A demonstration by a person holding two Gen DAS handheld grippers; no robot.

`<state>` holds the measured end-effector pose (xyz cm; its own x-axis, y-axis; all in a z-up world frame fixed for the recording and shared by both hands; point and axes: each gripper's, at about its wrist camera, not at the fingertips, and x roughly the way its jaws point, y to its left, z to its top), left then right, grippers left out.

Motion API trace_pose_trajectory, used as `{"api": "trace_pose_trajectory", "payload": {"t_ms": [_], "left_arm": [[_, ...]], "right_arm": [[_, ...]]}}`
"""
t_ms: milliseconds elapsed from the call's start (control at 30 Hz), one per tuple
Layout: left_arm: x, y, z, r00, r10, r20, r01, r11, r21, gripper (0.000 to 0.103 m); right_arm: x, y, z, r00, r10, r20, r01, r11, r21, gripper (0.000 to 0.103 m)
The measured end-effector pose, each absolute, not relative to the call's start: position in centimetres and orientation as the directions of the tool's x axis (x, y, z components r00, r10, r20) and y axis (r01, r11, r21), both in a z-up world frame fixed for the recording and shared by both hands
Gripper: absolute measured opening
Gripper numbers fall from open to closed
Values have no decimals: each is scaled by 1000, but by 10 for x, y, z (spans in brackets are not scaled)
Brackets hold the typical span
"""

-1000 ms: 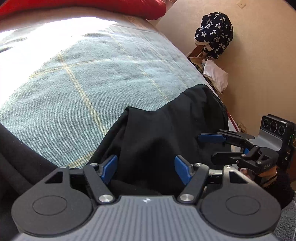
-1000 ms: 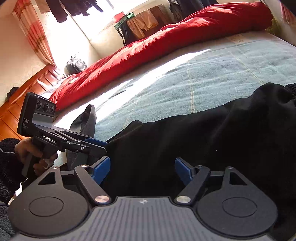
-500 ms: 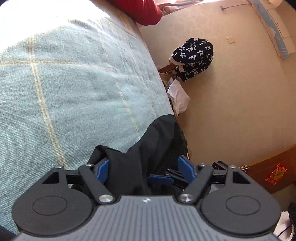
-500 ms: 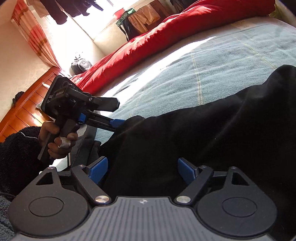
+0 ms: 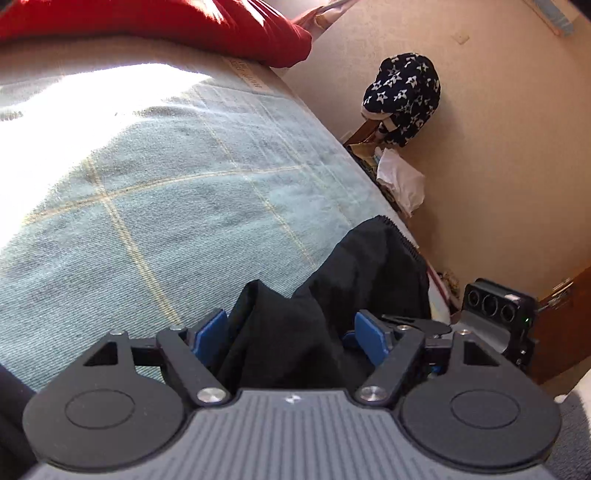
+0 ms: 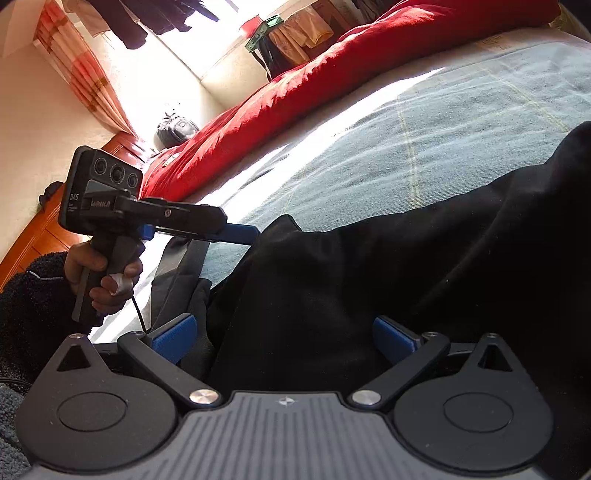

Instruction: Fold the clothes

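Nearby, red duvet and perhaps a starry hat flank the bed.

Black tool, blue pads – fuzzy blk sleeve

You've got a matt black cloth garment on a rough woven teal blanket, red quilt w/ soft sheen, glossy wood cabinet, matt plastic gripper pads.
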<state>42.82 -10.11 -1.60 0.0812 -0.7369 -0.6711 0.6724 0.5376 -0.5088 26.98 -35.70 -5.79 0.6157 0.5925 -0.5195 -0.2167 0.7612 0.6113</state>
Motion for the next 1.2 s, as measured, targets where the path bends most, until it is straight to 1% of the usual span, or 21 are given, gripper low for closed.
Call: {"api": "trace_pose_trajectory", "payload": {"t_ms": [200, 333, 367, 467, 533, 633, 733, 867, 967, 1000, 1067, 1133, 1167, 1200], "left_arm": [[381, -71, 13, 257, -646, -718, 698, 639, -324, 76], [349, -63, 18, 323, -582, -746, 692, 683, -233, 78], [344, -62, 17, 336, -568, -751, 678, 700, -226, 80], [334, -58, 13, 383, -524, -761, 617, 758, -211, 80], [330, -58, 16, 406, -525, -748, 603, 769, -212, 80], [323, -62, 27, 415, -583, -698, 640, 733, -231, 80], [319, -85, 34, 356, -667, -655, 713, 647, -271, 80], [319, -129, 27, 227, -768, -599, 804, 495, -329, 80], [323, -165, 11, 133, -797, -589, 831, 413, -373, 80], [325, -176, 5, 123, -795, -594, 836, 405, -370, 80], [333, -191, -11, 127, -758, -639, 812, 450, -372, 80], [342, -195, -28, 186, -667, -721, 779, 548, -306, 80], [346, -196, -37, 215, -615, -759, 759, 594, -267, 78], [347, -193, -41, 216, -606, -766, 756, 600, -262, 79]], "right_arm": [[270, -356, -59, 620, 588, -519, -217, 765, 607, 103], [270, -353, -60, 624, 578, -526, -212, 773, 598, 103], [270, -352, -59, 624, 574, -530, -211, 777, 593, 103], [268, -351, -50, 622, 559, -549, -192, 788, 585, 103], [263, -356, -40, 641, 542, -544, -193, 799, 569, 103], [251, -373, -19, 702, 476, -529, -182, 839, 513, 103], [239, -400, -7, 767, 374, -521, -114, 879, 463, 103], [227, -439, -14, 821, 244, -517, 23, 889, 457, 103], [226, -460, -45, 789, 214, -576, 125, 862, 492, 103], [223, -461, -50, 789, 213, -577, 131, 858, 497, 103], [218, -459, -51, 790, 200, -579, 137, 863, 486, 103], [212, -455, -46, 784, 170, -597, 152, 880, 449, 103], [210, -453, -43, 780, 154, -606, 159, 888, 431, 103], [206, -452, -39, 782, 142, -607, 161, 894, 417, 103]]}}
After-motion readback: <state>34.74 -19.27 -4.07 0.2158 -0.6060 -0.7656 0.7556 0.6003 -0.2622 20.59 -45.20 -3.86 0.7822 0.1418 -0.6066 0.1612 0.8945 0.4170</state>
